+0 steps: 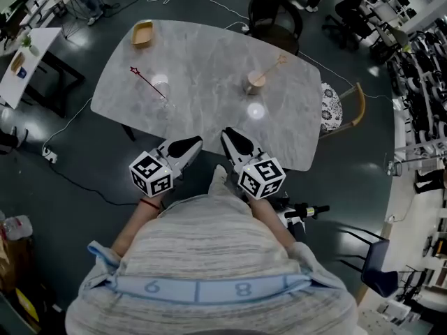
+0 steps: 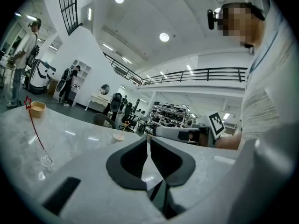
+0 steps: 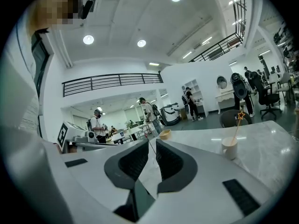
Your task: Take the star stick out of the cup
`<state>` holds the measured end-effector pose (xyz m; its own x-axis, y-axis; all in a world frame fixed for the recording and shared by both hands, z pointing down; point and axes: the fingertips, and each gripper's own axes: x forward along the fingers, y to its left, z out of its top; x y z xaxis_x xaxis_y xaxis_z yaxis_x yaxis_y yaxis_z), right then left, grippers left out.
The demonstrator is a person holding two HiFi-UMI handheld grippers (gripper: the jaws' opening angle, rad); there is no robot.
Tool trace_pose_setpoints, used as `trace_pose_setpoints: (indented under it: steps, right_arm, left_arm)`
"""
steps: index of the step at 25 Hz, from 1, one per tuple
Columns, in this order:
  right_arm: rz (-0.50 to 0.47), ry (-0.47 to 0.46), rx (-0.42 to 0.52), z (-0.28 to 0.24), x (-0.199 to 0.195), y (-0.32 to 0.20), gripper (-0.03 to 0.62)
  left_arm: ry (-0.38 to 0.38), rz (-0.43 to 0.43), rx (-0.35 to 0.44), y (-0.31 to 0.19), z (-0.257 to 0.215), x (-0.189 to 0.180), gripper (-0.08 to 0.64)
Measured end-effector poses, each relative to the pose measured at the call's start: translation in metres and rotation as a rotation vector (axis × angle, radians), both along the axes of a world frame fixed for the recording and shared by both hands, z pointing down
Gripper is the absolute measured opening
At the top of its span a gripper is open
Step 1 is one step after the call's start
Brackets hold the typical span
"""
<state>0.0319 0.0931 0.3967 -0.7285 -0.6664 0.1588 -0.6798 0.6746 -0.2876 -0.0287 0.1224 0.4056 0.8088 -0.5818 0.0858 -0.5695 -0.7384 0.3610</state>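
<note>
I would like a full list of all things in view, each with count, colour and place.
table: one, grey marble, centre
cup: one, beige, table's right part
star stick: one, pale with yellow star, in the cup
glass: one, clear, table's left part
red stick: one, star-tipped, in the glass
bowl: one, tan, far left corner
black chair: one, beyond the table
wooden chair: one, right of the table
left gripper: white-black, near edge, jaws together, empty
right gripper: white-black, near edge, jaws slightly apart, empty
</note>
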Motion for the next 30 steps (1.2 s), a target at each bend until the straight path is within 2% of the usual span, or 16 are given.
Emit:
trace_pose_setpoints:
  steps: [11,21,30]
  right_arm:
    - [-0.038,-0.004,0.0,-0.011,0.039,-0.096,0.012]
    - [-0.046,-0.013,-0.017,-0.004,0.071,-0.147,0.012]
    - [-0.017,0.0,-0.096,0.02,0.07,-0.174,0.012]
  left_arm:
    - [-0.038,-0.006,-0.034,-0.093,-0.003,0.047,0.017]
    - [-0.029,-0.007,-0.035,-0.149,-0.001,0.084,0.017]
    - [-0.014,0.021,-0.072,-0.191,0.012,0.084,0.017]
